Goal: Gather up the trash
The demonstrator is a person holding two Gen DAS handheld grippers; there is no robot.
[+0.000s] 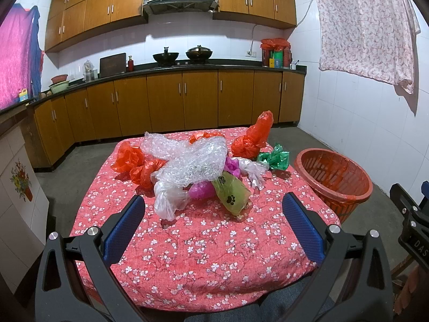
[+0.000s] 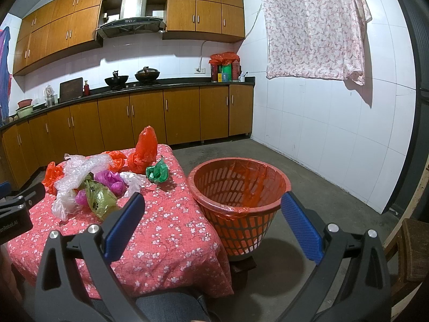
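Note:
A heap of plastic trash lies on the table with the red flowered cloth (image 1: 203, 244): clear bubble wrap (image 1: 187, 161), several red bags (image 1: 252, 136), a green bag (image 1: 274, 158), a magenta bag (image 1: 199, 189), an olive paw-print bag (image 1: 232, 194) and a clear bag (image 1: 169, 201). An orange basket (image 2: 236, 185) lined with a red bag stands right of the table. My left gripper (image 1: 214, 225) is open and empty, just short of the heap. My right gripper (image 2: 214, 225) is open and empty, in front of the basket.
Wooden kitchen cabinets (image 1: 166, 96) and a dark counter run along the far wall and the left. A flowered cloth (image 2: 313, 26) hangs on the white tiled right wall. Bare concrete floor (image 2: 308, 182) lies beyond the basket. A wooden chair (image 2: 413, 249) stands at the right edge.

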